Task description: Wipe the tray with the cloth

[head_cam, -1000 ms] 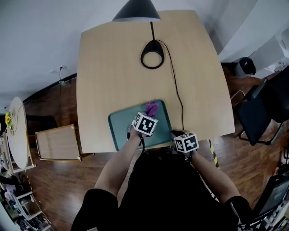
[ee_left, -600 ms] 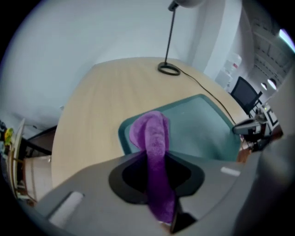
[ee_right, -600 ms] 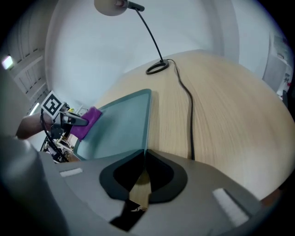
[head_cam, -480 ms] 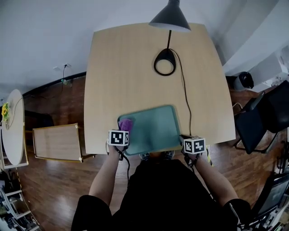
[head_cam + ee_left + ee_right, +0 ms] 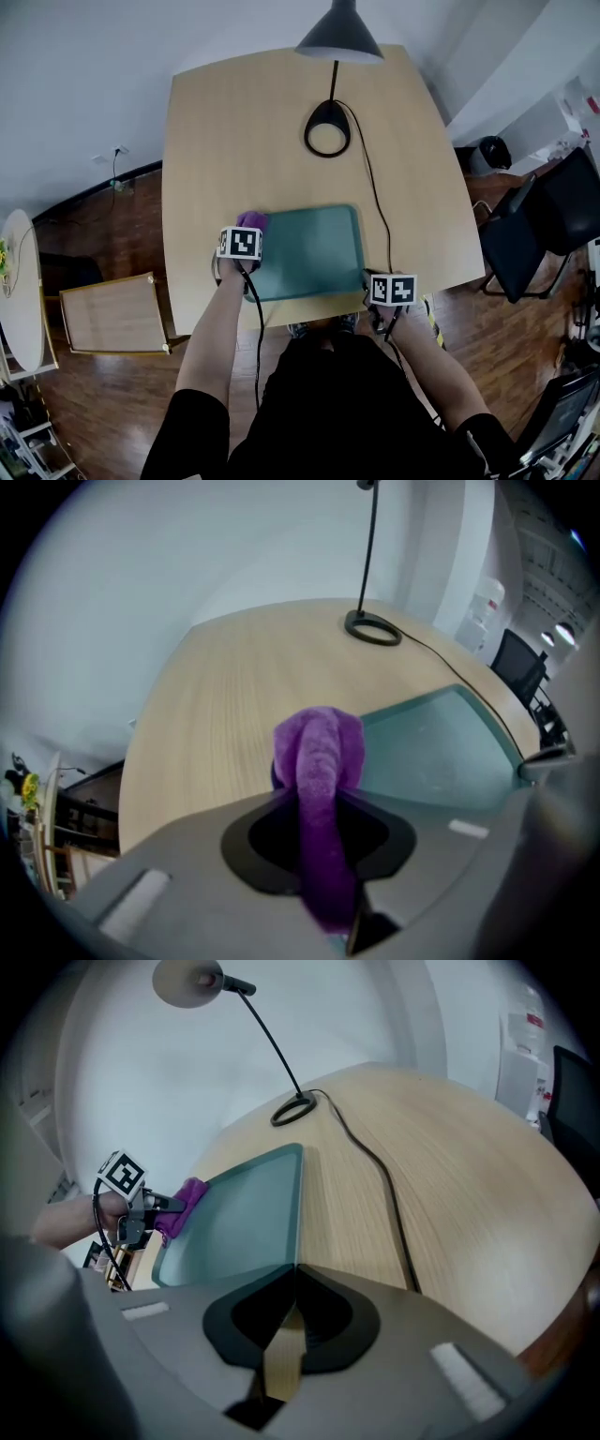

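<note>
A teal tray (image 5: 314, 248) lies on the wooden table near its front edge, and it also shows in the left gripper view (image 5: 441, 747) and the right gripper view (image 5: 244, 1213). My left gripper (image 5: 244, 230) is shut on a purple cloth (image 5: 251, 220), which bulges out past the jaws (image 5: 319, 752). The cloth rests at the tray's far left corner (image 5: 189, 1202). My right gripper (image 5: 375, 281) sits at the tray's near right corner. Its jaws are shut with their tips (image 5: 293, 1274) on the tray's rim.
A black desk lamp stands behind the tray, with its ring base (image 5: 327, 141) on the table and its shade (image 5: 339, 42) overhead. Its cord (image 5: 375, 211) runs past the tray's right side to the table's front edge. Dark chairs (image 5: 534, 234) stand on the right and a wooden crate (image 5: 112, 314) on the floor on the left.
The left gripper has swept the cloth leftward across the tray, from its far middle to its far left corner. The right gripper has stayed at the near right corner.
</note>
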### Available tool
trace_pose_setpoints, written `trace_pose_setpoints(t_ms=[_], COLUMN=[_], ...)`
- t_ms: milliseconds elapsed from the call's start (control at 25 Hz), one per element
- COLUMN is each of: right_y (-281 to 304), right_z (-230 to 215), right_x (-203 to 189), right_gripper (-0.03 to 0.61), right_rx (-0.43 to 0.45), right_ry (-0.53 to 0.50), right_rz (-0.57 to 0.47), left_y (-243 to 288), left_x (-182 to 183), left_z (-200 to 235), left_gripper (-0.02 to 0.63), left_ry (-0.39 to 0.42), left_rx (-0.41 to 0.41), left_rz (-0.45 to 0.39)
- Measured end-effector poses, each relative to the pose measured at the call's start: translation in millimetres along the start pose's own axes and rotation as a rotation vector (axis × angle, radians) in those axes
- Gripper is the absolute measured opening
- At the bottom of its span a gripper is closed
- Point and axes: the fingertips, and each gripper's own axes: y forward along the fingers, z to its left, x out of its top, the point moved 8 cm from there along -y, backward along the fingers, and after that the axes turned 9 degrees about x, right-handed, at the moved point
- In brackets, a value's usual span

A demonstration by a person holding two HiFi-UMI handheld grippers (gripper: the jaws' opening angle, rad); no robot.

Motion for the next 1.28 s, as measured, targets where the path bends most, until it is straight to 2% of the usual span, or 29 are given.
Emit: trace_pose_setpoints(t_ms=[80,200,320,400,520,600,720,840,1040,1160,1280], right_y=[2.0,3.2,3.3,2.5,2.4,1.7,0.7,2.6,4.4,5.3,6.4], right_z=[-1.4,-5.2,-5.1,-5.4,-4.4,-4.7,-8.1,-9.1,-10.0,-10.9,-8.5], right_x=[1.6,-1.0,-2.0,-2.8,-3.7,-4.4,-5.7,-5.4,-4.3,-4.0,-4.1], right_gripper=[0.014,0.012,0.012,0.012,0.014,0.014,0.015,0.017,0.018,0.018,0.018], right_rx=[-0.023,-0.021,-0.015,-0.013,-0.004,0.002,0.013,0.027,0.033,0.035,0.019], right_ry=[0.022,0.051,0.055,0.048,0.034,0.023,0.02,0.014,-0.036,-0.018,-0.031], right_rz=[-0.001,-0.014,-0.021,-0.016,-0.003,-0.004,-0.008,-0.005,0.019,0.011,0.009], left_y=[0.2,-6.2,-12.4,-19.2,-30.6,-34.4,-37.8,-35.7,-33.0,-33.2,-35.2], left_x=[13.7,25.0,26.0,24.2,20.3,15.6,19.1,24.2,5.4,-12.6,-44.7], left_z=[-6.1,-37.5,-81.6,-122.0,-188.1,-221.4,-254.8,-241.8,-171.6,-113.0,-48.8], left_gripper=[0.104,0.104,0.104,0.104,0.104,0.104,0.104,0.104,0.106,0.104,0.106], left_ry=[0.022,0.026,0.061,0.089,0.098,0.136,0.184,0.165,0.034,-0.048,-0.14], left_rx=[0.007,-0.058,-0.112,-0.196,-0.388,-0.452,-0.522,-0.524,-0.461,-0.382,-0.279], left_rz=[-0.009,-0.03,-0.009,-0.002,-0.003,0.026,0.015,-0.012,0.021,-0.004,0.006])
